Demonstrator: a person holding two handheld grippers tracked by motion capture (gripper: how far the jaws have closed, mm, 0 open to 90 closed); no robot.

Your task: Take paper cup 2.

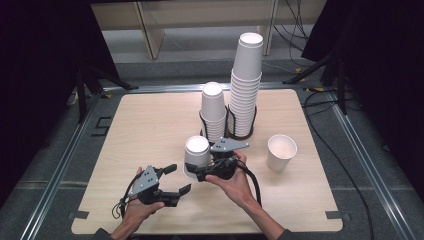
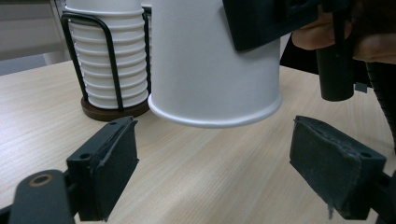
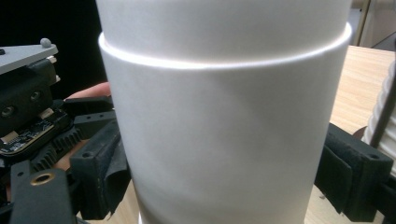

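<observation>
An upside-down white paper cup (image 1: 196, 156) hangs just above the table, with my right gripper (image 1: 198, 169) shut on its sides. In the right gripper view the cup (image 3: 219, 140) spans the gap between both pads (image 3: 105, 172). A rim line crosses it near the top, and I cannot tell whether a second cup is nested there. In the left gripper view the cup (image 2: 210, 70) floats rim down, straight ahead. My left gripper (image 1: 176, 179) is open and empty at the front of the table, its fingertips (image 2: 119, 149) just short of the cup.
Two stacks of white cups stand in black wire holders at mid table, a short stack (image 1: 213, 112) and a tall stack (image 1: 246, 85). A single upright cup (image 1: 281, 152) stands to the right. The wooden table (image 1: 145, 125) has bare room on its left half.
</observation>
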